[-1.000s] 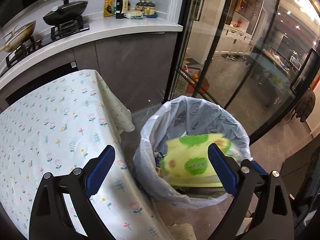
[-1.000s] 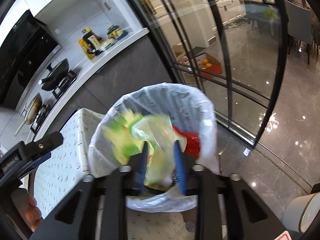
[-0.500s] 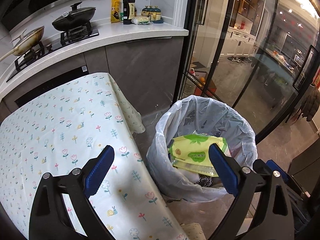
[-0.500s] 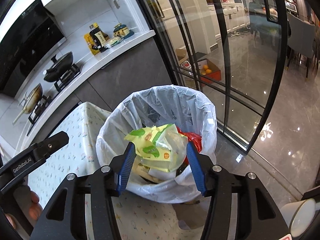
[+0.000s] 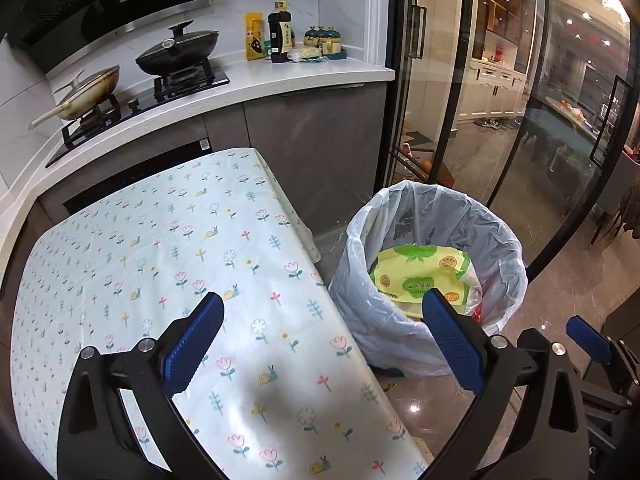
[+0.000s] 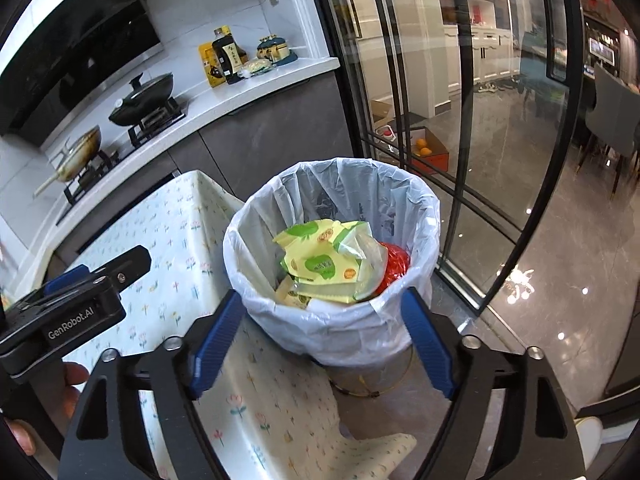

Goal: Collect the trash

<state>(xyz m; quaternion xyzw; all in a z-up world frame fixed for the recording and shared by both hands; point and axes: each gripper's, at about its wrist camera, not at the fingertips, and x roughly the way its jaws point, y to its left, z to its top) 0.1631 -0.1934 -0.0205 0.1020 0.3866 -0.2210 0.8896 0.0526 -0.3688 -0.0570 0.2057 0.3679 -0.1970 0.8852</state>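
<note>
Lying crumpled atop the lined bin [image 6: 332, 248], the yellow-green wrapper [image 6: 320, 264] is judged light, soft, slippery; a folded edge is best pinched. Left gripper [image 5: 320, 344] and right gripper [image 6: 320, 344] are spread wide, empty.

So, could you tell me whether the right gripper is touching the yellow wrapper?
Apart. The right wrist view shows the right gripper open, with the yellow wrapper lying in the bin beyond it.

Thin translucent plastic bin liner [image 6: 416, 216] (crinkled), glossy polished floor [image 6: 560, 280]
</note>
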